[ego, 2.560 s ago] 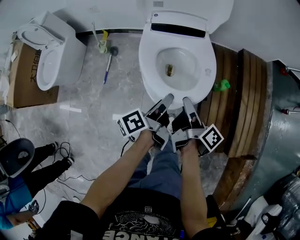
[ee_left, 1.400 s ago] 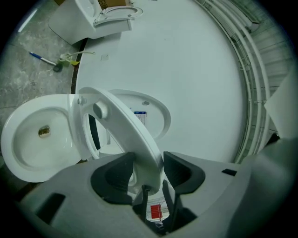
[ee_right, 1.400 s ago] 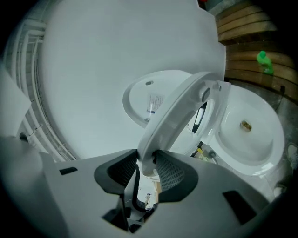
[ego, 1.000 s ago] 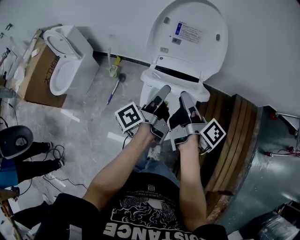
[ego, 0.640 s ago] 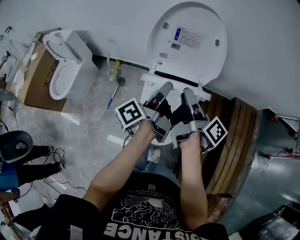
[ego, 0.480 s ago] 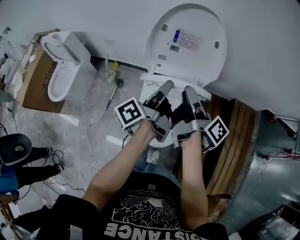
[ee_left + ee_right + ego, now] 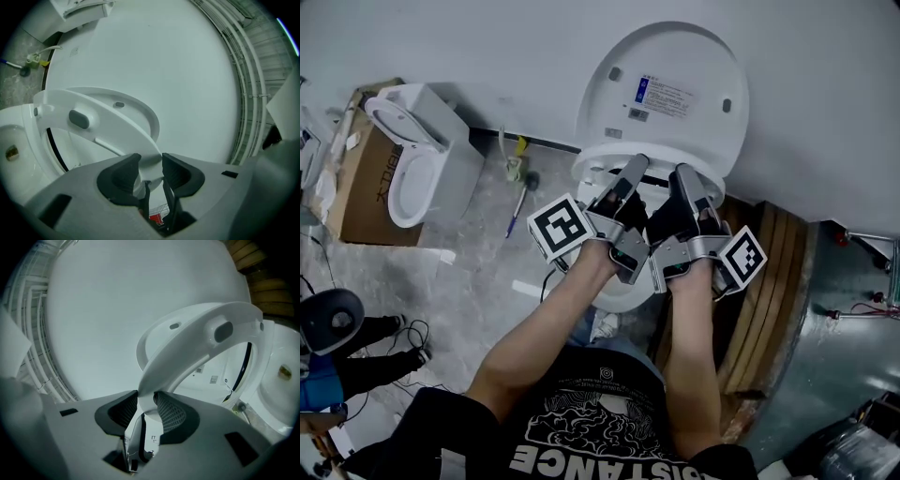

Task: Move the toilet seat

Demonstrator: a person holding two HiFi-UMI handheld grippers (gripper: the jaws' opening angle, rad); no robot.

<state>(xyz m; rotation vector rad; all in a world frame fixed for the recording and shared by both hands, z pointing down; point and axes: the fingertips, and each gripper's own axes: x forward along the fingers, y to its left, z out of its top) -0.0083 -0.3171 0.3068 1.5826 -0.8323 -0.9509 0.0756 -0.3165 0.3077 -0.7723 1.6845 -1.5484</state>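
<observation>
Half raised, the toilet seat [image 7: 598, 157] hangs above the bowl [image 7: 614, 292], just short of the lid [image 7: 661, 89] that stands up against the wall. My right gripper [image 7: 146, 400] pinches the front edge of the seat tight. My left gripper [image 7: 150, 164] has just been closing on that same edge, and its pads seem to touch it on both sides. I worry about that left hold. If it is weak, the smooth plastic can slip out. Then the seat can twist in the right jaws, drop and bang on the bowl. If I push too fast, it can slam into the lid.
</observation>
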